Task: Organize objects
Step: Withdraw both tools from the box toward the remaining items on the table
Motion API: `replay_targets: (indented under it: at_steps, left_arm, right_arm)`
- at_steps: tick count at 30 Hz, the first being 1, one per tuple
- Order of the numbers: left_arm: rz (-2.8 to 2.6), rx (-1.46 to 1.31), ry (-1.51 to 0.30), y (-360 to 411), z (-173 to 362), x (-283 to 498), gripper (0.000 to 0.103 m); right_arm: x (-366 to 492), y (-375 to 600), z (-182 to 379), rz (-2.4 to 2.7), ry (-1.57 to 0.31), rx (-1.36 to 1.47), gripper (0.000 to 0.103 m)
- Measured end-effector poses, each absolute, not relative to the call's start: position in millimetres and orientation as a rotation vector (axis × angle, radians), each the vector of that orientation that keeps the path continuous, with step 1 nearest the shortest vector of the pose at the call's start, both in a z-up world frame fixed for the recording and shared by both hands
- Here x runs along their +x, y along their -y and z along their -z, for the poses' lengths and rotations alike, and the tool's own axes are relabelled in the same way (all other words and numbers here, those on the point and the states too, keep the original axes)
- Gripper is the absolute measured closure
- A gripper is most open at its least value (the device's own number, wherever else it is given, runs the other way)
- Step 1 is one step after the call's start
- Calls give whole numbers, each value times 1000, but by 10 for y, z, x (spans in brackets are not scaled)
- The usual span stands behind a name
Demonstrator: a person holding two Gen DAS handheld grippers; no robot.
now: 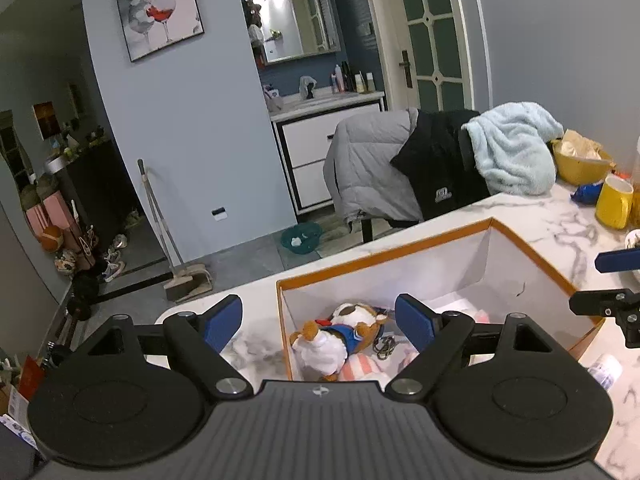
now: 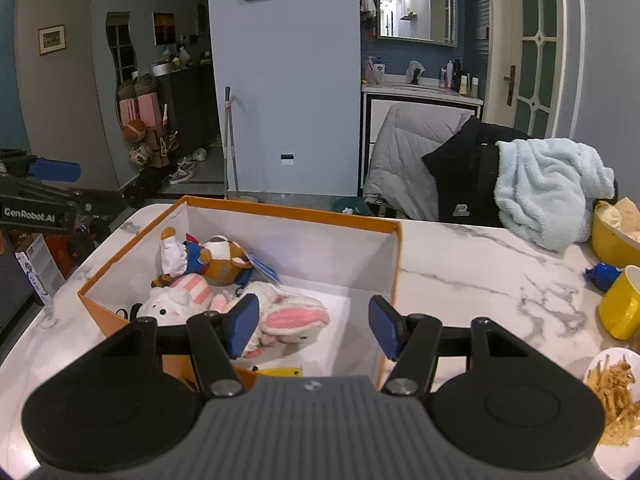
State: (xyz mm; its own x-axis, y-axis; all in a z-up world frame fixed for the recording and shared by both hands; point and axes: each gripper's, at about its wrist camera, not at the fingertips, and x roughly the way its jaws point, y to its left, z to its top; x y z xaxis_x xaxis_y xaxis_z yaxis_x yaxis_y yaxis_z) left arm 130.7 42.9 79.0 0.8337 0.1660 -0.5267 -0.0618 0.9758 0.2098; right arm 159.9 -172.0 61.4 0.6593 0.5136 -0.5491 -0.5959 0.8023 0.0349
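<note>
An open orange box (image 1: pixel 384 258) (image 2: pixel 288 212) with a white inside stands on the marble table. In it lie a brown and white plush dog in a blue shirt (image 1: pixel 340 332) (image 2: pixel 216 258), a white plush with a pink striped part (image 2: pixel 180 300) (image 1: pixel 362 366), and a white rabbit plush with pink ears (image 2: pixel 292 314). My left gripper (image 1: pixel 318 326) is open and empty above the box's left near corner. My right gripper (image 2: pixel 314 326) is open and empty above the box's near side. The right gripper also shows in the left wrist view (image 1: pixel 616 280), and the left gripper in the right wrist view (image 2: pixel 52 184).
A yellow mug (image 2: pixel 622 306) (image 1: pixel 614 204), a yellow bowl (image 2: pixel 612 236) (image 1: pixel 580 164), a blue wrapper (image 2: pixel 602 274) and a plate of fries (image 2: pixel 618 400) sit on the table's right side. A chair draped with jackets and a light blue blanket (image 2: pixel 548 188) stands behind the table.
</note>
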Motion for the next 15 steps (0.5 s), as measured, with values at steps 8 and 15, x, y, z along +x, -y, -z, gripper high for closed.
replay_targets:
  at_steps: [8,15]
  left_arm:
    - [-71,35,-504,-237,-936,923,1]
    - [20,-59,-507,-118,-898,532,0]
  right_arm:
    - [1443,1947,-730,-638,-543,-142,36]
    - [1338,2108,-807,-654,-536,-123,34]
